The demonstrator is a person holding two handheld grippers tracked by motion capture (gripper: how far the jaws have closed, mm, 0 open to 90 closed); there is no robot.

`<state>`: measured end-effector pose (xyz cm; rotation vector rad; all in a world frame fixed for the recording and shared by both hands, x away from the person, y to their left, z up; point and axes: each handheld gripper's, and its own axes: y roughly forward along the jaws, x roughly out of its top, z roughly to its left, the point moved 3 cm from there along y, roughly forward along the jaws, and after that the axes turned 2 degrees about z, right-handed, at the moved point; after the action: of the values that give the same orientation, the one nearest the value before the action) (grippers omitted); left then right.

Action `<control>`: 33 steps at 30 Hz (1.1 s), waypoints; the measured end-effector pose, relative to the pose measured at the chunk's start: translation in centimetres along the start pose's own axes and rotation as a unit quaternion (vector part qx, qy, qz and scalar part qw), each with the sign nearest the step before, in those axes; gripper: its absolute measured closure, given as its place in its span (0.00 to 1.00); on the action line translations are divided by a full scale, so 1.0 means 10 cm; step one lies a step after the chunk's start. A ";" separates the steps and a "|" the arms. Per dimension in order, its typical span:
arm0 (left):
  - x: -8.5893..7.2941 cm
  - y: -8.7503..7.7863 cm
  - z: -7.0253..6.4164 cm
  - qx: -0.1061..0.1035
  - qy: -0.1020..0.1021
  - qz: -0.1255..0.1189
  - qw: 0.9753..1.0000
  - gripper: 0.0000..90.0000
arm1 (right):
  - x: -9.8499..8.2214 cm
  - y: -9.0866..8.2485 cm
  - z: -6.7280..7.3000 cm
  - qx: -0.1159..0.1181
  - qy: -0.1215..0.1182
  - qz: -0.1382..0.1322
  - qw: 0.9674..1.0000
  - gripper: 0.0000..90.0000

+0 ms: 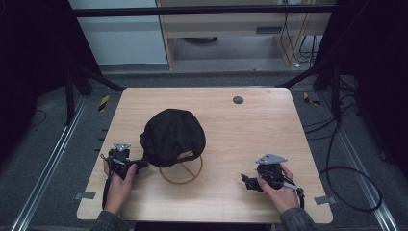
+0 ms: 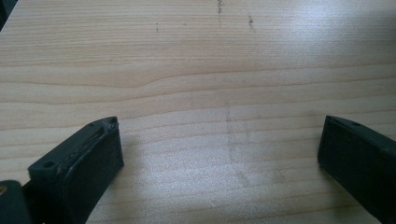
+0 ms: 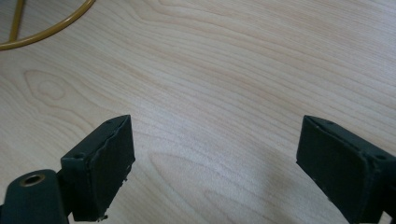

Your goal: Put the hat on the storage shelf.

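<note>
Both of our forearms are coming in from the six o'clock edge of the high view, each hand wrapping a gripper low over the wooden table (image 1: 269, 120). We are holding the left gripper (image 1: 139, 165) at about seven o'clock on the tabletop, and its nose is pointing toward three o'clock, sitting just beside the near left edge of the black cap (image 1: 172, 136); from above we cannot tell whether it is touching the cloth. Through the left gripper view its jaws are standing wide apart with bare wood grain between them, gripping nothing (image 2: 219, 149).

We are keeping the right gripper (image 1: 246, 182) at about five o'clock, well apart from the cap, which is lying toward its ten o'clock. Its jaws are likewise spread wide over bare wood in the right gripper view (image 3: 215, 154).

The cap is sitting dome-up slightly to the nine o'clock side of the table's middle. A yellow wire ring (image 1: 182, 174) is lying flat under the cap's near edge and poking out toward six o'clock; its curve is also showing at the eleven o'clock corner of the right gripper view (image 3: 51, 29). A small dark round disc (image 1: 237, 100) is sitting near the table's twelve o'clock edge.
</note>
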<state>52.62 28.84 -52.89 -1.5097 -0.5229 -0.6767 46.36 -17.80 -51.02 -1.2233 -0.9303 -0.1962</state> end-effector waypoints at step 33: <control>0.02 0.01 0.10 0.009 -0.008 0.001 1.000 0.00 | 0.06 0.33 -0.03 -0.032 0.023 -0.005 0.999 0.11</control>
<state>52.93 29.86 -52.87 -1.4998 -0.5376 -0.6563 48.83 -16.61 -52.96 -1.2696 -0.8965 -0.2622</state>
